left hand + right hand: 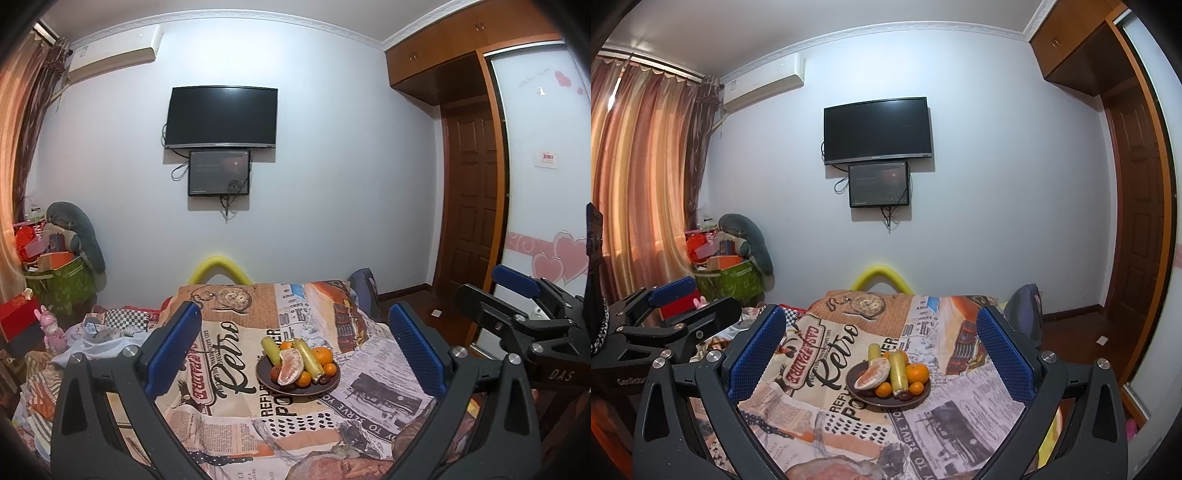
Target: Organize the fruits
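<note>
A dark brown plate (325,387) of fruit sits mid-table on the printed cloth. On it lie a peeled pomelo piece (291,365), two yellow-green bananas (308,356), several oranges (322,355) and a small dark red fruit (275,373). My left gripper (294,310) is open and empty, held above the near side of the table with the plate between its blue pads. The right gripper (495,291) shows at the right edge. In the right wrist view the right gripper (882,312) is open and empty, framing the same plate (886,406), pomelo piece (873,374) and orange (918,373). The left gripper (696,299) hangs open at the left.
A newspaper-print tablecloth (229,373) covers the table. A yellow foam tube (219,266) arches behind its far edge, and a dark backpack (364,291) sits at the far right corner. Boxes and a green bin (62,280) crowd the left corner. A wooden door (469,206) is on the right.
</note>
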